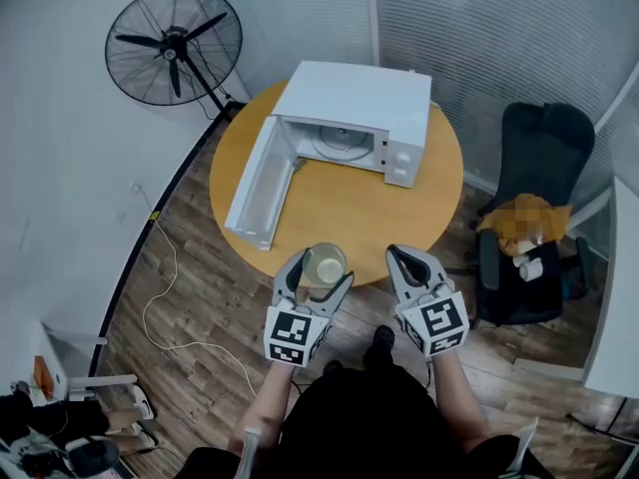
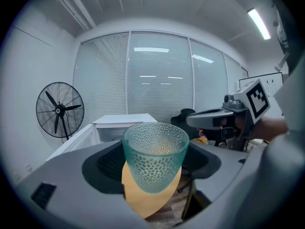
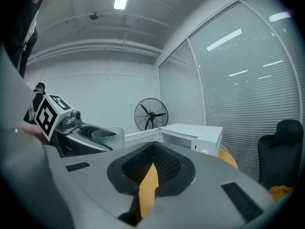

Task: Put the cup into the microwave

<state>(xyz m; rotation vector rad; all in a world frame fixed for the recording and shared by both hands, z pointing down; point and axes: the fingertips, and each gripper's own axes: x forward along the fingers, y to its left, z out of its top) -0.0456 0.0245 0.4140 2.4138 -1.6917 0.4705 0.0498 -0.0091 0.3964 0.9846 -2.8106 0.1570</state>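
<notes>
At the near edge of the surface (image 1: 339,213), the left gripper (image 1: 319,270) grips the dimpled glass cup (image 2: 155,156) upright. The right gripper (image 1: 411,260) beside it is empty, jaws nearly together. Carrying looks in hand: next, the cup must travel far into the open microwave (image 1: 351,103), staying level.

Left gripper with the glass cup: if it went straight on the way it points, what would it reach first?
Probably the microwave, at its open front. The left gripper, shut on the cup, points toward it across bare table. Height is hard to judge.
</notes>
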